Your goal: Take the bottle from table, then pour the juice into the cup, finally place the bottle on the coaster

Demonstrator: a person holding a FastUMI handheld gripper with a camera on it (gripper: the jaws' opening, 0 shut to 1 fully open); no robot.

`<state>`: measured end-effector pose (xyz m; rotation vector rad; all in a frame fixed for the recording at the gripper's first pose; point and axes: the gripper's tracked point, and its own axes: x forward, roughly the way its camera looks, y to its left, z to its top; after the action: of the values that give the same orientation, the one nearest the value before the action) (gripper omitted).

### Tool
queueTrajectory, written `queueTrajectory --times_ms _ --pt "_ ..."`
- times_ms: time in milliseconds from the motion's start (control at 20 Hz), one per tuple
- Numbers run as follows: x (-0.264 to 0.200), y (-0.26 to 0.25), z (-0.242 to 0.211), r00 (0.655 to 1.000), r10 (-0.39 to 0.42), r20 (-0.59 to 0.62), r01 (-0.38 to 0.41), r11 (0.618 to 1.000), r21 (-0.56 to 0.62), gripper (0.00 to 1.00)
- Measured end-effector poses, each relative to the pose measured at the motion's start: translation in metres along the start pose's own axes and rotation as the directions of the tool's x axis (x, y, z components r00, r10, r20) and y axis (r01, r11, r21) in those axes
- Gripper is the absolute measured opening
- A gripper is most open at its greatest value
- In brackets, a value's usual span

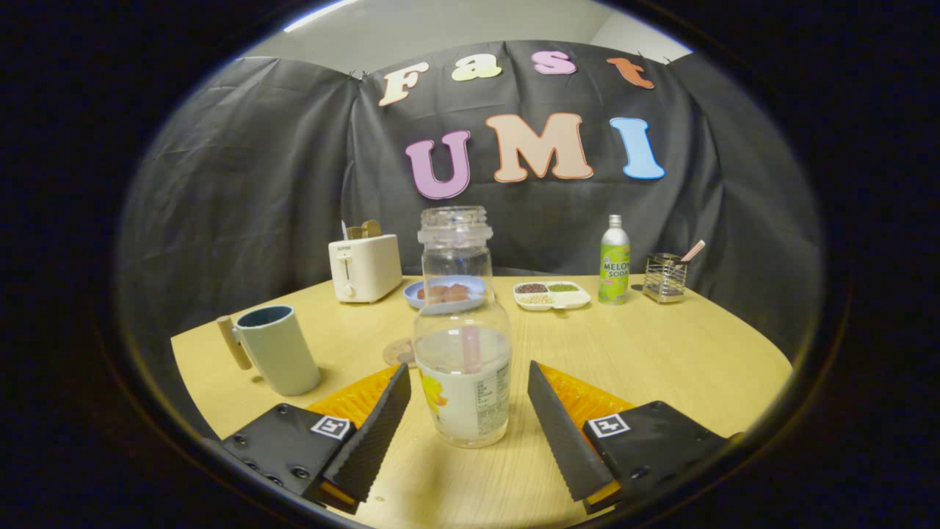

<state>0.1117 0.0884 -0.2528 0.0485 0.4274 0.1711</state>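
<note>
Gripper view: gripper (468, 411) spread wide, fingers (371, 437) flanking the bottle (463, 345) on either side with a gap at each pad, nothing pressed yet. Standing upright on the table (661, 353), long axis vertical, mouth uncapped, lower body set squarely between the pads. Likely next: closing straight in on the labelled belly. Just beyond the bottle, to the left, the coaster (399, 352); farther left, well apart, the cup (273, 350) with handle turned outward.
</note>
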Motion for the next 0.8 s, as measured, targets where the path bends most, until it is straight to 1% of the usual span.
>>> queueTrajectory --times_ms 300,600,800 --pt "0.004 0.004 0.003 1.0 0.008 0.016 -0.008 1.0 0.011 0.99" --pt "0.014 0.011 0.0 1.0 0.015 -0.003 -0.015 0.999 -0.045 0.99" --pt "0.02 0.005 0.0 1.0 0.002 -0.015 -0.002 1.0 -0.02 0.99"
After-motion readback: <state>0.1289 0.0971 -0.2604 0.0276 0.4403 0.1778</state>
